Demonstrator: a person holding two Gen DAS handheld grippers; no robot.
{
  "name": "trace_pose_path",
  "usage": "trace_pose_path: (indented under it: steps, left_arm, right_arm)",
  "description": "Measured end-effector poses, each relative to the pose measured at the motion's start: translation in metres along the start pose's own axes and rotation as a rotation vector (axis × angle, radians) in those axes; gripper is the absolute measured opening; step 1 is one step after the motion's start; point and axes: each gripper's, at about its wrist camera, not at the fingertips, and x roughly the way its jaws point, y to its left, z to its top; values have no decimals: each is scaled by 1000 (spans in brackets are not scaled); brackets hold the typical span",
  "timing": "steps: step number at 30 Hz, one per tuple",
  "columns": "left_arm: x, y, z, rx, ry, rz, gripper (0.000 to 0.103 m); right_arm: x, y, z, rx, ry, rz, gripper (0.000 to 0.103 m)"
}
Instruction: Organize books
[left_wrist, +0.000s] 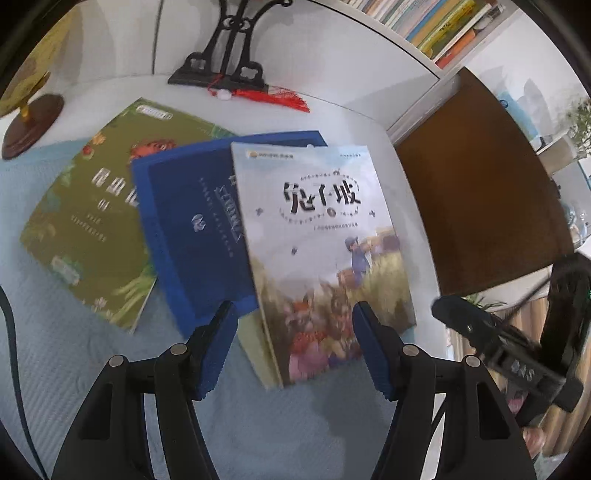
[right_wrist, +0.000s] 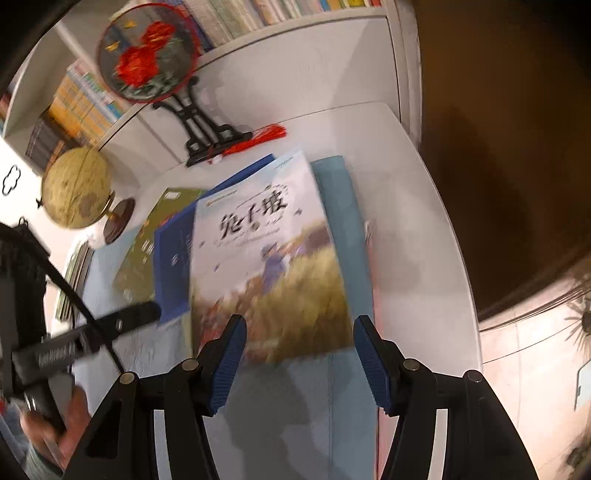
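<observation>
Three overlapping books lie on a pale blue cloth (left_wrist: 74, 369). A green book (left_wrist: 92, 214) lies leftmost, with a dark blue book (left_wrist: 192, 229) partly over it. On top is a pale book with a field picture (left_wrist: 317, 240). My left gripper (left_wrist: 291, 317) hovers open over the near edge of that top book, its blue pads clear of it. The right wrist view shows the same pale book (right_wrist: 266, 258), the blue book (right_wrist: 173, 266), the green book (right_wrist: 140, 251) and a teal book (right_wrist: 343, 229) under its right side. My right gripper (right_wrist: 299, 332) is open above its near edge.
A black fan stand (left_wrist: 221, 70) with a red tassel (left_wrist: 280, 98) stands behind the books, holding a round fan (right_wrist: 147, 51). A globe (right_wrist: 75, 188) sits at the left. Shelves of books (left_wrist: 436, 26) run behind. A brown panel (left_wrist: 480, 184) borders the table's right side.
</observation>
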Motion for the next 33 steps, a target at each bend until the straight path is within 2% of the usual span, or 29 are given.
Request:
trace_pose_path:
  steps: [3,6,9,11,14,16,19,24,29,33]
  left_arm:
    - [12,-1,11,-21,-21,40,62]
    - [24,5,22,-63,-49,130,62]
    - [40,11,28,-89,-25,118,62]
    - [50,12,27,-97,14,54,62]
    - [51,5,24,-56,14,41,63]
    - [49,2,20,-51,27,32,63]
    - [43,7,9,-60,30,17,63]
    - [18,31,-25,-107,41,19,63]
    - [-14,74,-75,-244,30,4,63]
    - [-31,95,-102,-274,10,84,63]
  right_arm:
    - [19,-3,14,4,8,3,57]
    - [37,-3,28,-18,17,-18,57]
    - [54,-5,40,-39,39,-32,57]
    - [64,-7,44,-44,78,-2,57]
    - [70,0,42,-84,130,43,58]
    - [68,9,38,-148,134,14,58]
    - [65,14,32,-192,150,15,58]
    - [48,33,9,-229,190,102,58]
    - [44,74,-33,-332,274,203,58]
    - [58,103,-63,-357,336,211,58]
